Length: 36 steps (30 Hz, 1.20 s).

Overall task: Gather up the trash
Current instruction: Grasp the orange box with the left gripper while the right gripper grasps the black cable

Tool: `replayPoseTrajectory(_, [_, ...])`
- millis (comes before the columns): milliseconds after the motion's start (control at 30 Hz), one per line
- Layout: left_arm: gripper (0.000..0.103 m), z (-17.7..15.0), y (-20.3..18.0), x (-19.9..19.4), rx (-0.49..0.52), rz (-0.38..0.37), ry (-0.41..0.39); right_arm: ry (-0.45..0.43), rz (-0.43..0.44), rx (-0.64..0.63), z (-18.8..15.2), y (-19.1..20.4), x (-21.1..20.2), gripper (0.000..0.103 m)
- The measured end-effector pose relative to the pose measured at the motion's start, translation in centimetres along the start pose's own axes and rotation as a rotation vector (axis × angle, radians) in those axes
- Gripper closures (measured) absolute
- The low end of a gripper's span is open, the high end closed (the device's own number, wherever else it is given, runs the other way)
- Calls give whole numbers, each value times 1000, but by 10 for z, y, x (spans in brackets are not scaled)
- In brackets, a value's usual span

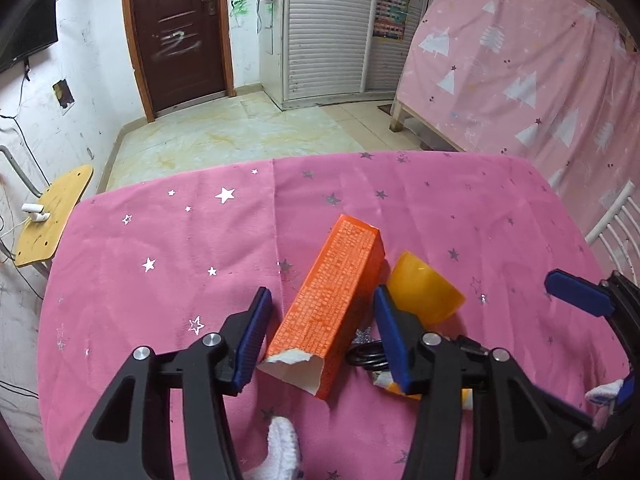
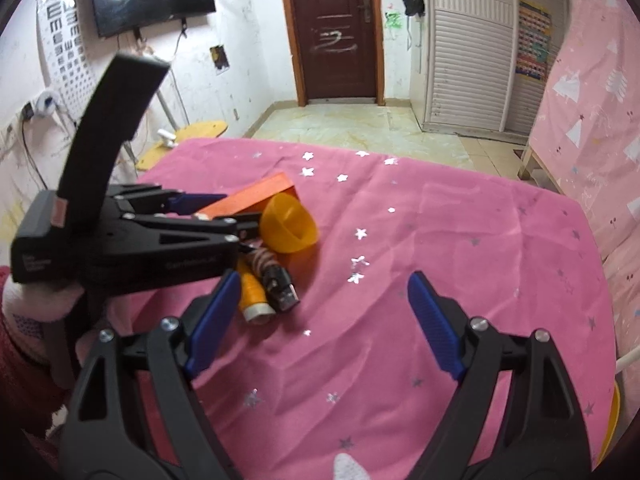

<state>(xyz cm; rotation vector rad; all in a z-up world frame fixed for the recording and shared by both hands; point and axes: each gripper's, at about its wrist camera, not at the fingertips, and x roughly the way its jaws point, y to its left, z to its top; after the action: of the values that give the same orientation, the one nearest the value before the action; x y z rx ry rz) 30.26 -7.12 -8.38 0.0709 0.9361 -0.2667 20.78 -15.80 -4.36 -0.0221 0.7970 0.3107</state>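
A long orange carton [image 1: 332, 300] with a torn near end lies on the pink star-print tablecloth [image 1: 160, 260]. My left gripper [image 1: 320, 292] straddles the carton's near half, with a pad on either side. A strip of cloth and a black cable [image 1: 366, 356] show between the right pad and the carton. A yellow-orange cup [image 1: 428, 292] lies on its side just right of it. In the right wrist view the carton [image 2: 256, 194], the cup [image 2: 288, 224], an orange spool [image 2: 252, 292] and a black USB plug [image 2: 282, 286] sit bunched together. My right gripper [image 2: 323, 278] stands open above bare cloth beside them.
A yellow wooden seat [image 1: 52, 216] stands off the table's left edge. A pink-draped frame [image 1: 520, 60] and a white rail [image 1: 612, 220] flank the right side. Beyond the far edge lies tiled floor [image 1: 240, 136] up to a brown door [image 1: 180, 32]. White-gloved fingers [image 1: 284, 440] show below.
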Motion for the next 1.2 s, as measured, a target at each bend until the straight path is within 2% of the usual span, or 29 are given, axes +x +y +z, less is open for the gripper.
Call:
replayPoseTrajectory(33, [66, -1, 2, -1, -10, 4, -3, 4, -3, -8, 1, 2, 2, 22])
replayPoseTrajectory(67, [78, -2, 4, -2, -25, 22, -9, 7, -4, -15, 1, 3, 3, 22])
replayPoseTrajectory(133, [90, -3, 10, -4, -50, 26, -15, 17, -3, -23, 3, 4, 7, 22])
replayPoseTrajectory(200, [91, -4, 19, -7, -90, 36, -25, 26, -3, -31, 4, 5, 8, 23])
replayPoseTrajectory(267, [91, -4, 30, -9, -133, 33, -35, 38, -3, -46, 6, 8, 11, 33])
replayPoseTrajectory(400, [91, -5, 46, -17, -185, 60, -69, 57, -2, -73, 8, 12, 17, 45])
replayPoseTrajectory(667, [91, -4, 60, -19, -224, 61, -83, 109, 7, -156, 10, 27, 32, 79])
replayPoseTrajectory(833, [91, -5, 55, -23, -212, 99, -110, 116, 14, -184, 7, 36, 32, 85])
replayPoseTrajectory(1033, [91, -7, 49, -28, -195, 115, -139, 85, 54, -148, -1, 34, 14, 85])
replayPoseTrajectory(1200, [91, -10, 45, -33, -181, 128, -172, 41, 53, -102, -8, 23, -9, 85])
